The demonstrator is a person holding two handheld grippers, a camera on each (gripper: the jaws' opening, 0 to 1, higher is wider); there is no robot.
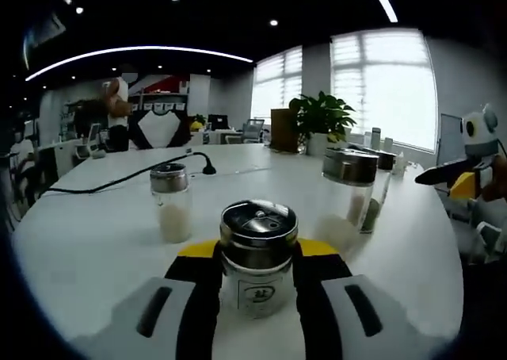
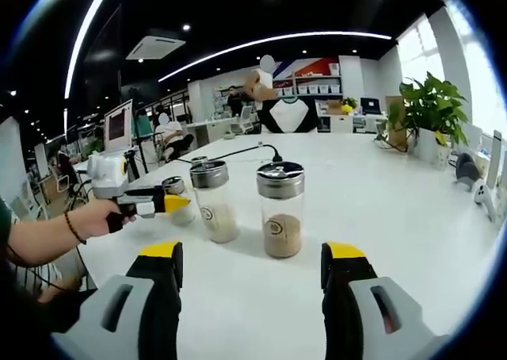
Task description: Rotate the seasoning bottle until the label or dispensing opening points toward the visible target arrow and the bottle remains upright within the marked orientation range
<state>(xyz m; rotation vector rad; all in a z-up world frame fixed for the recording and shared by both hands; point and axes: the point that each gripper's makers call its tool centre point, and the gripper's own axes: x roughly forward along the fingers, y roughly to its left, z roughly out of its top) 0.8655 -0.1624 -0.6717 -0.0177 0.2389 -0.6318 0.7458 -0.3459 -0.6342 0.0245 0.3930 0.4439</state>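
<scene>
Left gripper view: the left gripper has both jaws closed against a glass seasoning bottle with a metal shaker lid, held upright at 6 o'clock on the white table. A second shaker stands at 10 o'clock from it; two more stand at 2 o'clock.

Right gripper view: the right gripper is spread wide and holds nothing. A shaker of brown seasoning stands at 12 o'clock beyond the jaws, a white-filled shaker just beside it at 9 o'clock.
</scene>
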